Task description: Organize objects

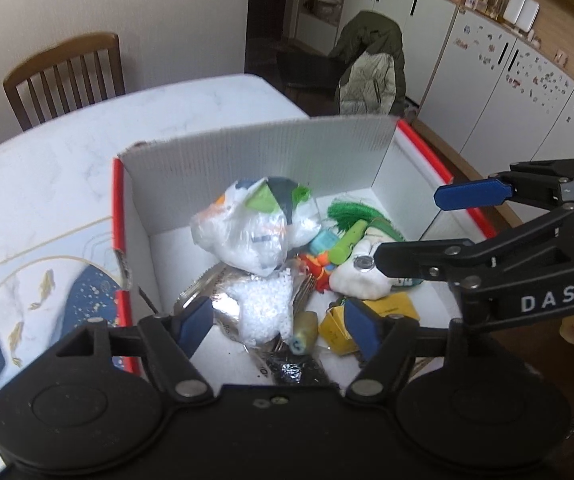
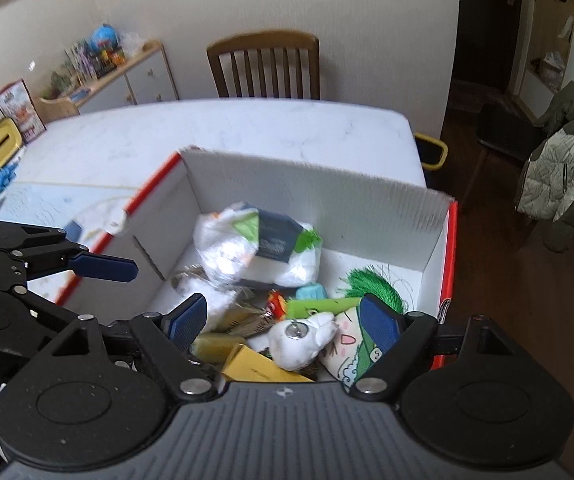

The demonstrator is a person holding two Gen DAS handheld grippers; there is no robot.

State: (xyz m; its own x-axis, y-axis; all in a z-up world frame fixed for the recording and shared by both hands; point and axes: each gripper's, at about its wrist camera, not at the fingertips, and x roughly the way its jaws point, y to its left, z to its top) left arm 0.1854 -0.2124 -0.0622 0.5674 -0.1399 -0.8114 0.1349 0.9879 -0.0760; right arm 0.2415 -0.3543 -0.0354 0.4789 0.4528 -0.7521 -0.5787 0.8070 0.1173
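Observation:
A white cardboard box with red edges stands on the table, filled with loose items. A crumpled plastic bag lies at its middle. A bag of white beads, a white plush toy, a green tassel and a yellow carton lie around it. My left gripper hovers open over the box's near left part, holding nothing. My right gripper hangs open over the near right part, also holding nothing.
The box rests on a white marble table. A blue-patterned placemat lies left of the box. A wooden chair stands at the far side. A chair draped with a jacket stands on the floor to the right.

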